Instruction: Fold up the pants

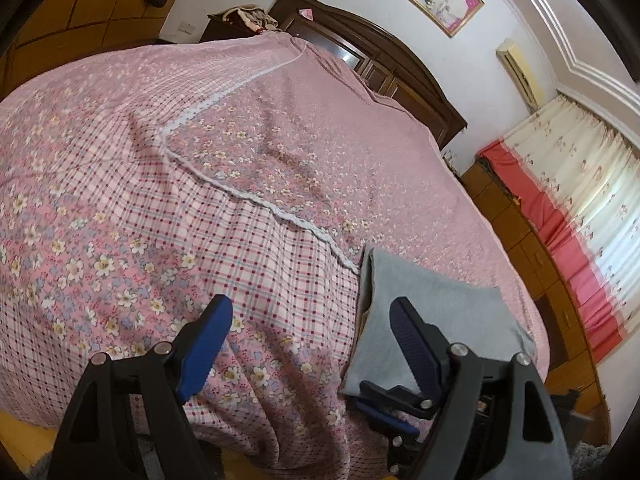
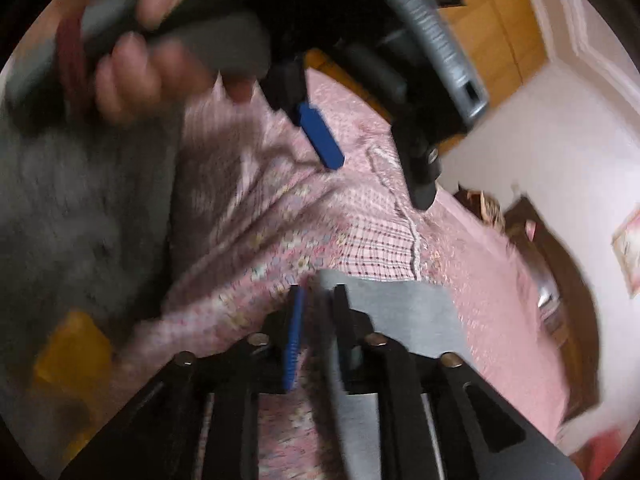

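In the left wrist view, the left hand-held gripper point(image 1: 310, 330) is held spread wide with nothing between its blue-padded fingers point(image 1: 208, 338). The folded grey fabric pants point(image 1: 436, 312) are seen lying on the pink floral and checked bedspread point(image 1: 160, 200), under and beyond its right-hand finger.

In the blurred right wrist view, the right hand-held gripper point(image 2: 318, 300) is seen nearly pressed together, with an edge of the grey pants point(image 2: 404, 312) between its fingers; whether the pads press on it cannot be told. The left hand-held gripper point(image 2: 376, 168) is seen above it.

left claw point(image 1: 308, 332) wide apart, right claw point(image 2: 318, 300) narrowed
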### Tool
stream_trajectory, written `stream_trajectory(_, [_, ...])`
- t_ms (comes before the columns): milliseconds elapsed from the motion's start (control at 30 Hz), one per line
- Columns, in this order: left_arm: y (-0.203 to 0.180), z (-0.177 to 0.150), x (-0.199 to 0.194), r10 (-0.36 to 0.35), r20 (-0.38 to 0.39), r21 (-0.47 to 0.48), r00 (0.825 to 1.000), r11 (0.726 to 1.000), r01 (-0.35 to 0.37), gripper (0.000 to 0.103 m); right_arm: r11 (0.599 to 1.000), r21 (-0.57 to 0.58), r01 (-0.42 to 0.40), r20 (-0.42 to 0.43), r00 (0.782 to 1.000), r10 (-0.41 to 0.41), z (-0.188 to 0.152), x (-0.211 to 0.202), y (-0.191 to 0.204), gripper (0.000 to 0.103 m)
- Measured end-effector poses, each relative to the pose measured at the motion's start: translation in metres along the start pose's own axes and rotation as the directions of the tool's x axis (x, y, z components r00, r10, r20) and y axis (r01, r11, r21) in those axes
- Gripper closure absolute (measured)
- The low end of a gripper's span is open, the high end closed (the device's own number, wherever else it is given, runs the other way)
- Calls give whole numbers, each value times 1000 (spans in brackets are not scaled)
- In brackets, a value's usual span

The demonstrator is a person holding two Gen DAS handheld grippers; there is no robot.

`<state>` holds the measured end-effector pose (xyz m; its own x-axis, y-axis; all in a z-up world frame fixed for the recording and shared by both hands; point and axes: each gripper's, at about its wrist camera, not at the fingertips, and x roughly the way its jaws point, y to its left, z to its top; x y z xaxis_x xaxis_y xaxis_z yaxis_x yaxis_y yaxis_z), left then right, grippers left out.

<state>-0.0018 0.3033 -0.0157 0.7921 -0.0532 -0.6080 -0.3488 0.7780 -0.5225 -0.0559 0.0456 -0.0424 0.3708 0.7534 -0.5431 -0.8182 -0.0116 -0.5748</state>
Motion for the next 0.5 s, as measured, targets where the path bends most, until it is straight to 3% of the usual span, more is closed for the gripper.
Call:
stream_trajectory(67, [-13,2,3,-6,-4,52,1000,999,6,19,988,153,-32,16,999,30,-1,-18,-11,82])
stream_trajectory(167, [-45,5,10,-2,-2,192,1000,981,3,19,925,377,-42,33,999,32,-17,-50,-26,80])
stream_trajectory(300, [-93,12,34,6,-21,395,1000,919,3,22,833,554,4,19,1000,-18,-56,-87,-38,79])
stream_trajectory(333, [-101,16,44,-7,-46,416,999,909,26,33,809,587,9,3,1000,-14,-72,-94,-41,79])
stream_trajectory(367, [-105,18,52,-17,-72,419,997,907,46,52,801,598,23,-18,1000,-16,-79,-96,-42,79])
stream_trajectory(433, [-110,23,74,-16,-127,415,992,907,67,74,782,619,74,-80,996,-32,-101,-101,-45,79])
stream_trajectory(500, [-113,25,87,-2,-131,423,991,904,58,78,748,658,84,-96,995,-28,-119,-105,-49,79])
